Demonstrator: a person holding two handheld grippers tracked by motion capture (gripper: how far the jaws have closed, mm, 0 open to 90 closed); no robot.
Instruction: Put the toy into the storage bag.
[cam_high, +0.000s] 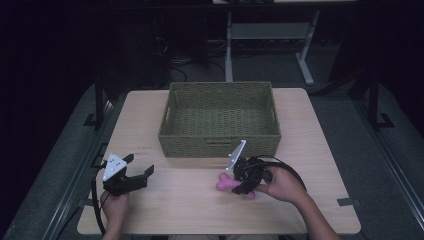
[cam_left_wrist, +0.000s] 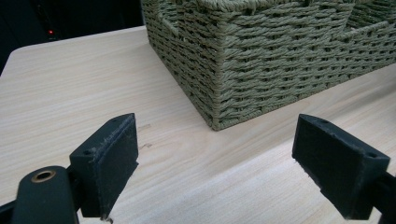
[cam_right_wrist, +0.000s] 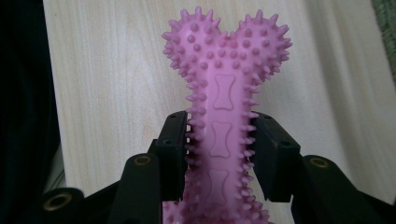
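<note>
A pink spiky bone toy (cam_high: 227, 184) lies on the wooden table in front of the woven basket (cam_high: 172, 131). In the right gripper view the bone toy (cam_right_wrist: 225, 84) stands between the two black pads, which press on the spikes of its shaft. My right gripper (cam_high: 243, 187) is shut on it, held low at the table. My left gripper (cam_high: 140, 165) rests at the table's near left, jaws wide apart with nothing between them. In the left gripper view the gripper (cam_left_wrist: 217, 161) faces the near corner of the basket (cam_left_wrist: 261, 60).
The olive woven basket is empty and sits at the table's middle back. A table frame (cam_high: 300, 45) stands on the dark floor behind. Bare wood (cam_high: 185, 200) lies between the two hands. A strip of tape (cam_high: 347, 202) marks the right edge.
</note>
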